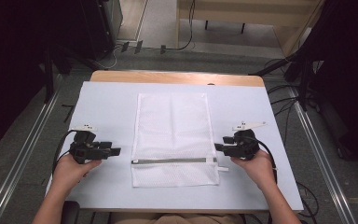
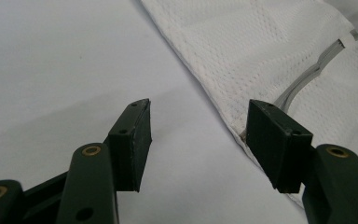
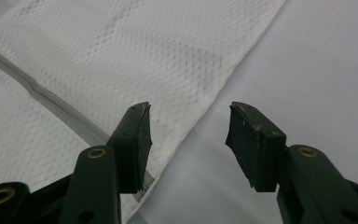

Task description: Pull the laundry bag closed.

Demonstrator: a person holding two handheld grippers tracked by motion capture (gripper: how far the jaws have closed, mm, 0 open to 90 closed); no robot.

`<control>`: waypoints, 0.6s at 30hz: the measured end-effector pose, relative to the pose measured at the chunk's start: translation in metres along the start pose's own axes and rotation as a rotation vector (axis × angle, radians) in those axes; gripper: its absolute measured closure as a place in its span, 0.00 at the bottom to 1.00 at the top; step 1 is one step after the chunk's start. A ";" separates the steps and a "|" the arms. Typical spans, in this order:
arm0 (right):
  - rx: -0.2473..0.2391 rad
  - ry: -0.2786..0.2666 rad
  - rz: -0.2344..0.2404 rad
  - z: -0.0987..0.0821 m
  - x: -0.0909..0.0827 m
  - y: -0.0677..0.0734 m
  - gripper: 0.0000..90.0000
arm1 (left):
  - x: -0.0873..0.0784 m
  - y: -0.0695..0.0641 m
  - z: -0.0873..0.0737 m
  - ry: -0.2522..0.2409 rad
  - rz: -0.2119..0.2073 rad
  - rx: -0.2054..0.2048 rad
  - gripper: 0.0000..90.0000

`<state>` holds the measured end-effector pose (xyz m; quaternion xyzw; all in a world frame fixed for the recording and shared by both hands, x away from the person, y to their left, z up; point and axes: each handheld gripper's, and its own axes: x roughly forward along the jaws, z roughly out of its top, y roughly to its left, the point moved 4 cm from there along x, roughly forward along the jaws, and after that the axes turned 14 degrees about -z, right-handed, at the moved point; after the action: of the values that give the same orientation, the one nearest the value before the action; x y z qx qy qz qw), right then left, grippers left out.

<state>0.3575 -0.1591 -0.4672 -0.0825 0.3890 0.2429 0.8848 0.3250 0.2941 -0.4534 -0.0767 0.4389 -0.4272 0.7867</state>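
White table (image 1: pixel 102 100) | mesh bag (image 1: pixel 172 135) between left tool (image 1: pixel 116 151), right tool (image 1: pixel 218 147) | both apart

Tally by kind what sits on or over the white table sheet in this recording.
White mesh laundry bag with grey zipper: 1
Handheld grippers: 2, left gripper and right gripper, both open
Total: 3

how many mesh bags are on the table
1: a single white mesh bag lies flat in the middle of the table, between the two grippers, its grey zipper across the near end.
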 end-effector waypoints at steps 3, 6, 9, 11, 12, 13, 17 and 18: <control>-0.009 0.007 0.008 0.001 -0.002 0.005 0.59 | 0.000 0.000 0.000 -0.009 0.002 -0.003 0.46; -0.010 0.007 0.029 0.003 -0.004 0.012 0.60 | -0.001 -0.001 -0.001 -0.008 0.003 -0.002 0.46; -0.027 0.002 0.038 0.005 -0.004 0.017 0.61 | -0.002 -0.001 -0.002 -0.010 0.008 -0.002 0.46; -0.043 -0.002 0.041 0.005 -0.004 0.021 0.61 | -0.003 -0.001 -0.002 -0.013 0.009 -0.004 0.46; -0.043 0.001 0.040 0.006 -0.004 0.022 0.61 | -0.003 -0.001 -0.002 -0.018 0.010 -0.005 0.46; -0.050 -0.002 0.048 0.006 -0.004 0.024 0.61 | -0.003 -0.001 -0.002 -0.022 0.010 -0.004 0.46; -0.063 -0.007 0.065 0.008 -0.005 0.033 0.61 | -0.003 -0.003 -0.002 -0.019 0.013 0.012 0.45; -0.065 -0.008 0.065 0.008 -0.005 0.034 0.61 | -0.003 -0.003 -0.003 -0.019 0.015 0.008 0.45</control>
<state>0.3433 -0.1282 -0.4567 -0.0974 0.3798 0.2844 0.8749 0.3203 0.2948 -0.4517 -0.0741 0.4303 -0.4225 0.7943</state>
